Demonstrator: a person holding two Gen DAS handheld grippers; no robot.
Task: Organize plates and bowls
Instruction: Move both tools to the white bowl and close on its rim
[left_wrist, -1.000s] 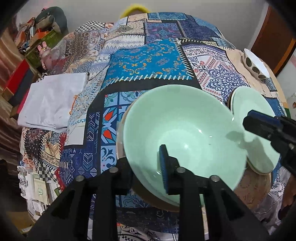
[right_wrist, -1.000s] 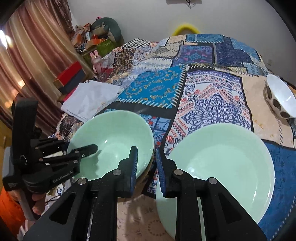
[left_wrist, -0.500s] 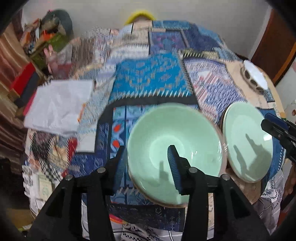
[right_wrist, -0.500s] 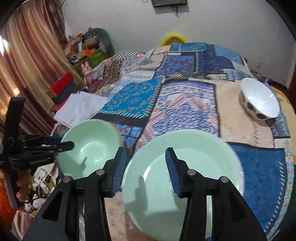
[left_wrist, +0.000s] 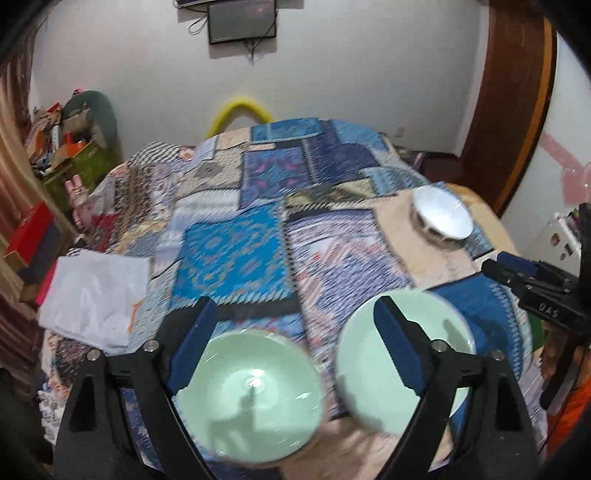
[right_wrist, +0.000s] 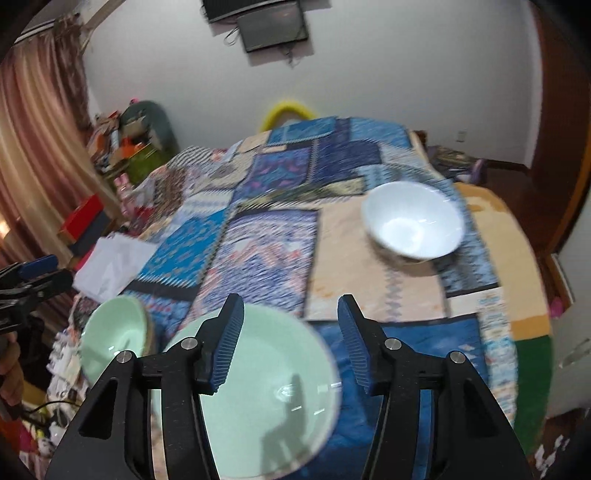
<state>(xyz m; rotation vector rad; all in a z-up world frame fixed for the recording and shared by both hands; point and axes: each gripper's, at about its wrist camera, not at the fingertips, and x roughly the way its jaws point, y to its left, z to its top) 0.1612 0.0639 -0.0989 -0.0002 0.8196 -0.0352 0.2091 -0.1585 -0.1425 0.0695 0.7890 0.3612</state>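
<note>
A pale green bowl (left_wrist: 251, 398) sits at the near left of the patchwork-covered table (left_wrist: 236, 254), on a tan dish. A pale green plate (left_wrist: 376, 373) lies to its right. My left gripper (left_wrist: 291, 332) is open and empty, raised above and between them. In the right wrist view the green plate (right_wrist: 273, 391) lies below my open, empty right gripper (right_wrist: 291, 328), with the green bowl (right_wrist: 114, 339) at the left. A white bowl (right_wrist: 413, 225) with a dark patterned outside stands farther back right; it also shows in the left wrist view (left_wrist: 441, 218).
A folded white cloth (left_wrist: 96, 295) lies at the table's left edge. Boxes and clutter (left_wrist: 55, 155) stand beyond the left side. A curtain (right_wrist: 33, 155) hangs at the left. A wooden door frame (left_wrist: 513, 110) is at the right.
Both grippers opened, letting go of the green bowl and the green plate, and drew back and up. Both views now show more of the table and the wall.
</note>
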